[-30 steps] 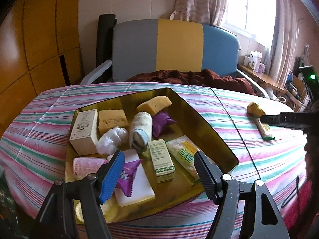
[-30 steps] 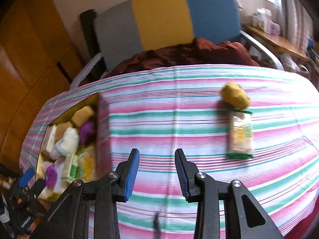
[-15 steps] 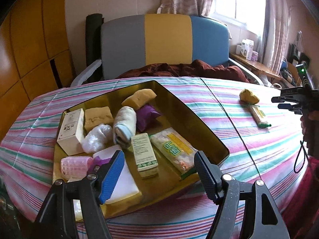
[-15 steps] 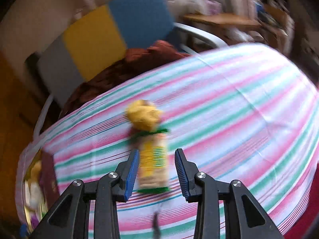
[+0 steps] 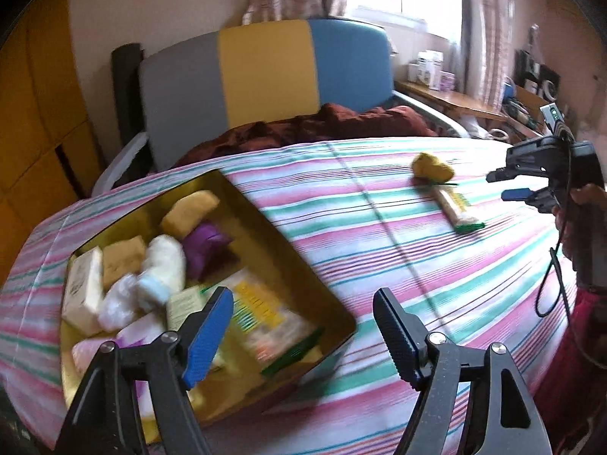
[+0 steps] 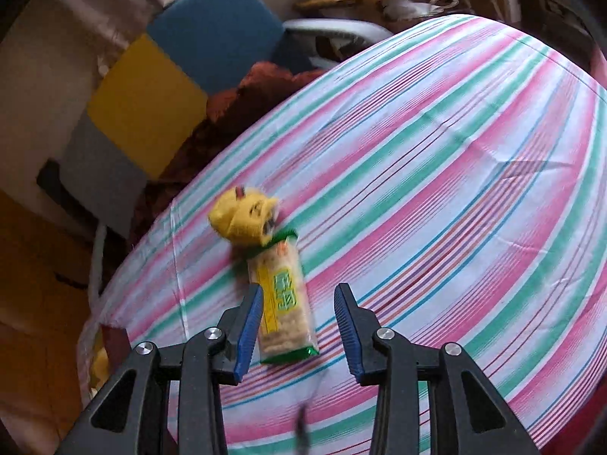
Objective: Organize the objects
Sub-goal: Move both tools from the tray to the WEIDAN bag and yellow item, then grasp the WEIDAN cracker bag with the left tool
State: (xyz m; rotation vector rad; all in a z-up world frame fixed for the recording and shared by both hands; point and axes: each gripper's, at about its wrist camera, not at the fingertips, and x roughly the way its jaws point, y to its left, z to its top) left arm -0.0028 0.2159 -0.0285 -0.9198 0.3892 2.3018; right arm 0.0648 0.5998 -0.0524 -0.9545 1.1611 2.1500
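Note:
A gold tin box point(image 5: 322, 292) sits on the striped tablecloth, holding several items: white boxes, yellow sponges, a purple packet, a cracker pack. My left gripper point(image 5: 299, 326) is open and empty above the box's right front corner. A green-edged cracker pack point(image 6: 282, 303) lies on the cloth with a yellow plush toy point(image 6: 244, 220) at its far end. My right gripper point(image 6: 297, 326) is open, just above the pack's near end, with the pack nearer the left finger. In the left wrist view the pack point(image 5: 455, 208), the toy point(image 5: 432, 167) and the right gripper point(image 5: 519, 185) show at far right.
A grey, yellow and blue chair point(image 5: 265, 76) with a dark red cloth point(image 5: 322, 125) stands behind the table. A wooden shelf point(image 5: 447, 94) with small items runs under the window. The table edge curves away on the right point(image 6: 569, 151).
My right gripper swung right from the box toward the cracker pack, came down close and opened wider. My left gripper shifted right along the box, still open.

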